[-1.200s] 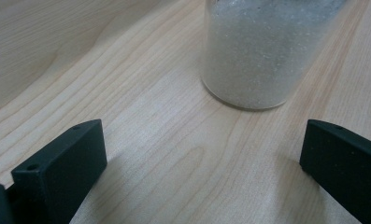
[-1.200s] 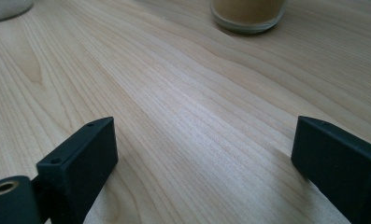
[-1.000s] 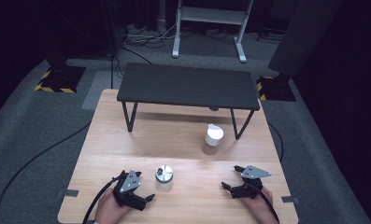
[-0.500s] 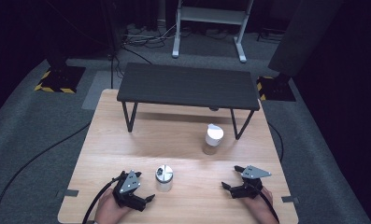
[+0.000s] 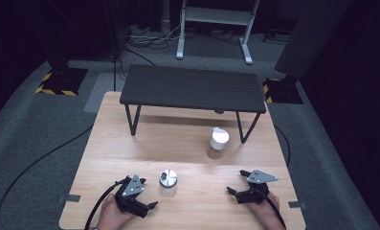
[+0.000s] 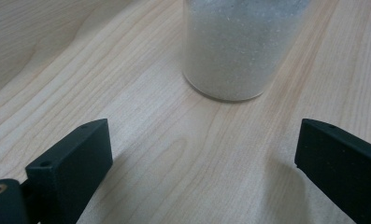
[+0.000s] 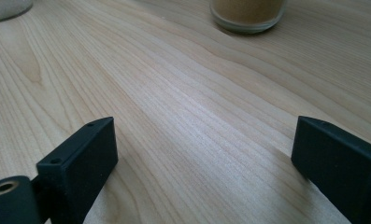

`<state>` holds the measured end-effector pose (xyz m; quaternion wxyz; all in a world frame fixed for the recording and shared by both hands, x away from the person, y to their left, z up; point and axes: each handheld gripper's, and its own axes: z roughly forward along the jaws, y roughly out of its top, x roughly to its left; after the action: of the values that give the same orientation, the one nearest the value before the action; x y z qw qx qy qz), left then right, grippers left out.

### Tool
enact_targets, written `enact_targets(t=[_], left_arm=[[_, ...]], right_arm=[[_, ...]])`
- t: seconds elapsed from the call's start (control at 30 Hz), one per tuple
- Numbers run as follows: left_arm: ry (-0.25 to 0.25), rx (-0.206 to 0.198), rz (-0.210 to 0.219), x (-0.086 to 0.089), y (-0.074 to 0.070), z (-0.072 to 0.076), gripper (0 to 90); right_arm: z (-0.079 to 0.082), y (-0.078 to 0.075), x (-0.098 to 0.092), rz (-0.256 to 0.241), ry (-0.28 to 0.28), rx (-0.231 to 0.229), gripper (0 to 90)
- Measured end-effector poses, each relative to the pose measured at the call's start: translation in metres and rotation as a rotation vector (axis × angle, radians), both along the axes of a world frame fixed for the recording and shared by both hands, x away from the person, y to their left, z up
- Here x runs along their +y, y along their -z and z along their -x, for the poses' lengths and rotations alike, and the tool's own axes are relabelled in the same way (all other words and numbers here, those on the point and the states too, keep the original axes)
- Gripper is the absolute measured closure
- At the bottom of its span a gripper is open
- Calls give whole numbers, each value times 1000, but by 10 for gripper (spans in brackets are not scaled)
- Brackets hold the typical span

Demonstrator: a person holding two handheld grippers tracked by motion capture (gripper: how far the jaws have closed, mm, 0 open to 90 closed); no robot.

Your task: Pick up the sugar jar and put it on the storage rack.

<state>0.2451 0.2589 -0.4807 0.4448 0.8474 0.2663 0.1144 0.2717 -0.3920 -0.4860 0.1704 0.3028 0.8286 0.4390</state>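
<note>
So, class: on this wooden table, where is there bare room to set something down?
Bare wood lies between the silver-lidded jar and the right claw, and left of the white-lidded jar. Tightest is beside the left claw, near the silver-lidded jar, and under the black shelf.

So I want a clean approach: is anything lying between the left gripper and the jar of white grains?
No. In the left gripper view, bare wooden table runs from the open left gripper to the jar of white grains.
</note>
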Motion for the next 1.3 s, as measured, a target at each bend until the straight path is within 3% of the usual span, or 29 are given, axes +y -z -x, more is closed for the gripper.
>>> enact_targets(t=[0.27,0.3,0.53,0.73,0.9,1.07,1.3], left_arm=[[23,-34,94,9,-1,5,31],[22,-47,125,11,-2,7,30],[-30,-101,263,20,-2,19,33],[-72,-120,353,29,3,25,54],[-70,-186,345,24,6,30,55],[-55,-245,298,10,8,32,81],[-21,-232,302,-3,10,22,101]], right_arm=[[0,0,0,0,0,0,66],[0,0,0,0,0,0,66],[0,0,0,0,0,0,65],[0,0,0,0,0,1,65],[0,0,0,0,1,1,65],[-1,0,0,0,1,2,65],[-1,0,0,0,1,2,64]])
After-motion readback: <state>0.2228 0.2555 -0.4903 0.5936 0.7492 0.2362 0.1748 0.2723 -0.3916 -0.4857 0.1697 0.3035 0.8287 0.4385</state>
